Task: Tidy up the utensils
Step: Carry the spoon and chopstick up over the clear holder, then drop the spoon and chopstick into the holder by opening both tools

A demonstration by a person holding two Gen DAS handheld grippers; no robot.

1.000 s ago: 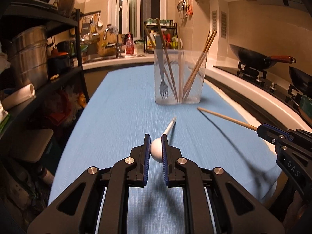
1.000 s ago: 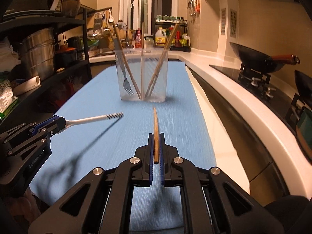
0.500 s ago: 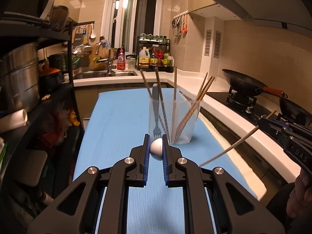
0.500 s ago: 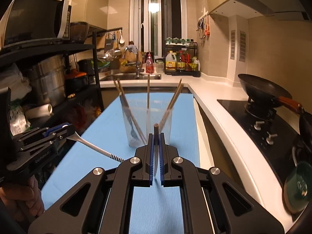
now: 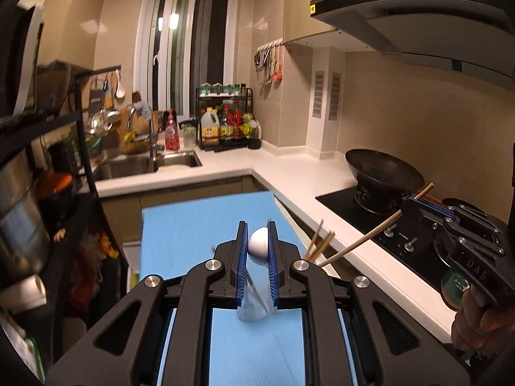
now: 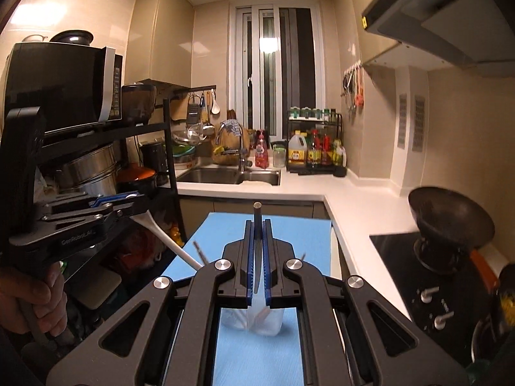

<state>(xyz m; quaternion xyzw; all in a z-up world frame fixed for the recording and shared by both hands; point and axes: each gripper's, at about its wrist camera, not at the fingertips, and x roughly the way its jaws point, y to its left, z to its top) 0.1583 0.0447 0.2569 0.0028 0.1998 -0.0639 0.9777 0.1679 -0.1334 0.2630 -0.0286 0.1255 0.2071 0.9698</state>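
Right, we've got both grippers held high over the blue mat [image 5: 193, 225], pointing down toward the clear holder [image 6: 254, 318], which stands upright on the mat w/ chopsticks and other utensils in it, blurred. Left gripper [image 5: 257, 247]: jaws pinching the rounded white end of the brush [image 5: 258, 246]; in the right view its white handle [image 6: 167, 241] slants down toward the holder. Right gripper [image 6: 257, 257]: jaws pressed together on a wooden chopstick [image 5: 360, 241], which in the left view runs down-left to just beside the holder's sticks. Wok [image 5: 383, 173] on the stove at right, sink [image 6: 228, 175] at the back counter. Hand [image 6: 35, 302] grips the left handle.
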